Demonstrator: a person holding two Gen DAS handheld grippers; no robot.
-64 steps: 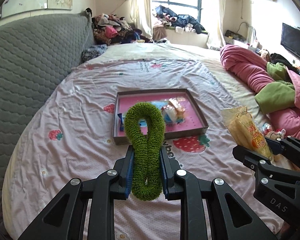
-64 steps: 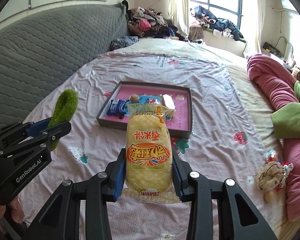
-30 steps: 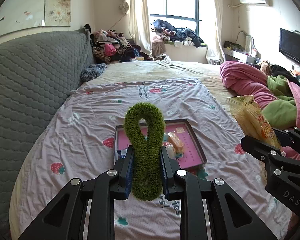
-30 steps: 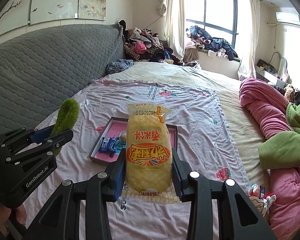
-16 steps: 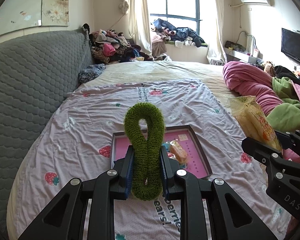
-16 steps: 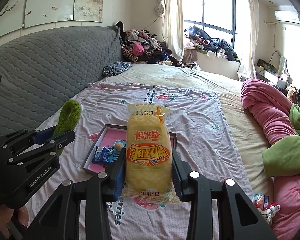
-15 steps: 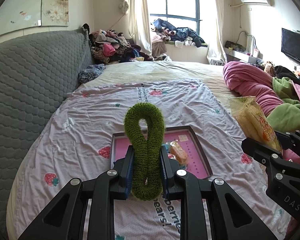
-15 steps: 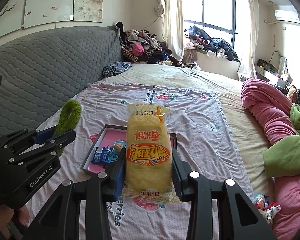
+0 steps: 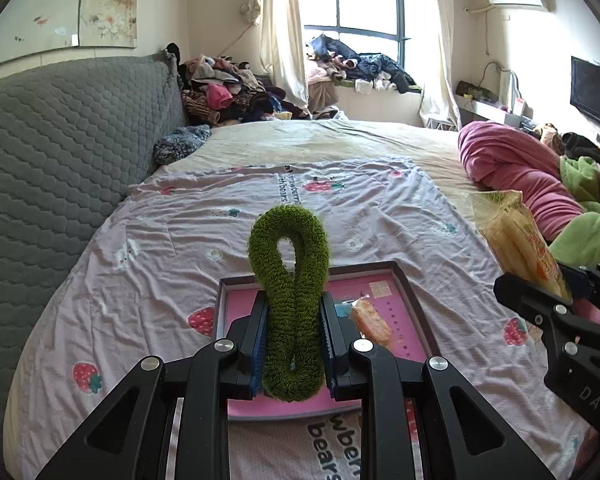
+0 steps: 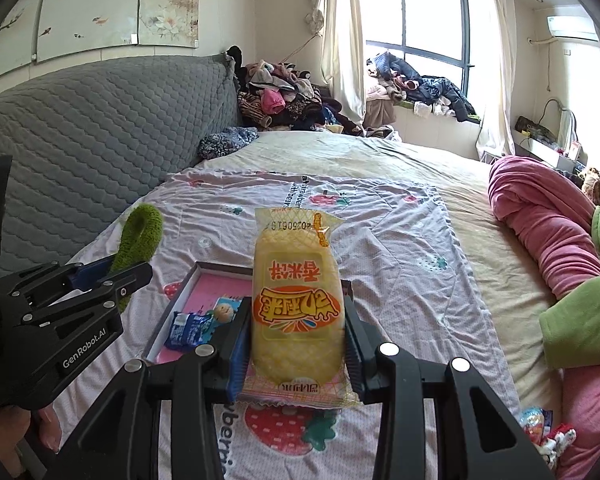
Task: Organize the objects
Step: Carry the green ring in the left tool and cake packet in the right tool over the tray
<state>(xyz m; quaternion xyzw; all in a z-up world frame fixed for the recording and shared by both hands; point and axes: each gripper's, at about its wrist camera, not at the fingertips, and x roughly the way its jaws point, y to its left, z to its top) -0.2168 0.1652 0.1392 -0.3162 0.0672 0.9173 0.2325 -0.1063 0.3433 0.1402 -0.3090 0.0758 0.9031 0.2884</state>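
My left gripper [image 9: 293, 342] is shut on a fuzzy green loop [image 9: 289, 280], held upright above the near end of a shallow tray with a pink floor [image 9: 416, 312]. My right gripper [image 10: 296, 340] is shut on a yellow snack packet [image 10: 296, 300], also above the tray [image 10: 180, 292]. In the tray lie an orange wrapped snack [image 9: 370, 320], a blue packet [image 10: 188, 330] and a small round-faced item [image 10: 223, 312]. Each gripper shows at the other view's edge: the right one [image 9: 548, 280] with its packet, the left one [image 10: 112, 268] with the loop [image 10: 140, 236].
The tray rests on a strawberry-print sheet [image 9: 160, 264] over a wide bed. A grey quilted headboard [image 9: 60, 152] runs along the left. Pink and green bedding [image 10: 548, 232] is heaped on the right, with small toys [image 10: 548, 436] near it. Clothes [image 9: 228, 92] pile up at the back.
Both grippers have moved forward and lower toward the tray, which now looks larger and nearer under the fingers. The holds on the loop and the packet are unchanged.
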